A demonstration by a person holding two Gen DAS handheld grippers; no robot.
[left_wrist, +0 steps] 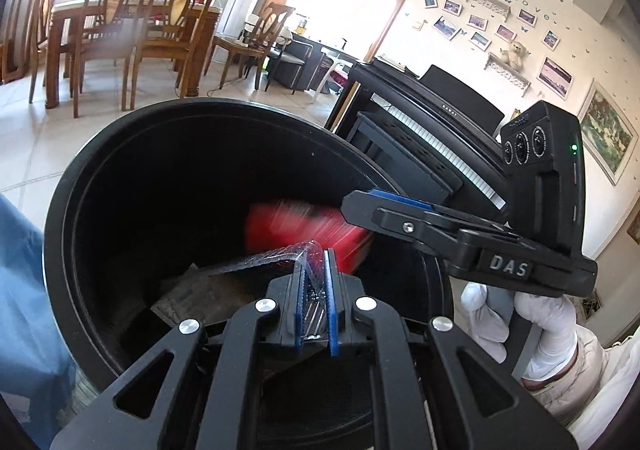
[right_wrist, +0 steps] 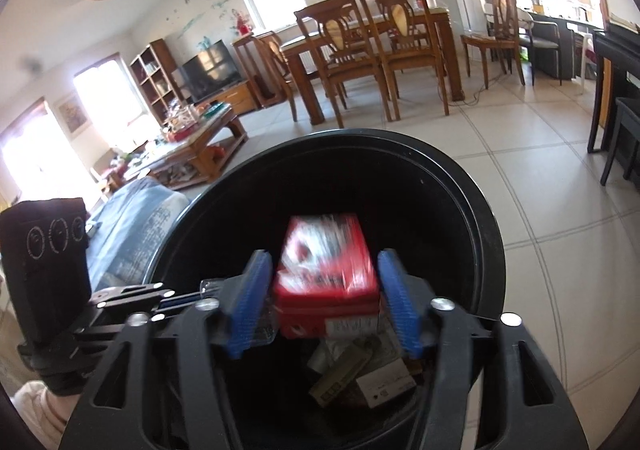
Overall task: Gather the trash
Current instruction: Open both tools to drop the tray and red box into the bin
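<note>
A black round trash bin (left_wrist: 64,189) (right_wrist: 486,217) fills the middle of both views. My left gripper (left_wrist: 314,262) is shut on a crumpled clear plastic wrapper (left_wrist: 272,256), held over the bin's mouth. My right gripper (right_wrist: 325,262) is open over the bin. A red box (right_wrist: 328,262), blurred, shows between its blue pads (right_wrist: 394,290) without being pressed by them. In the left wrist view the red box (left_wrist: 304,228) is inside the bin, below the right gripper's finger (left_wrist: 384,205).
Flattened cartons and papers (right_wrist: 360,374) lie in the bin's bottom. A white-gloved hand (left_wrist: 540,330) holds the right gripper. A black piano (left_wrist: 440,137) stands right of the bin, blue cloth (right_wrist: 132,226) on the other side, and a dining table with chairs (right_wrist: 360,41) beyond on tiled floor.
</note>
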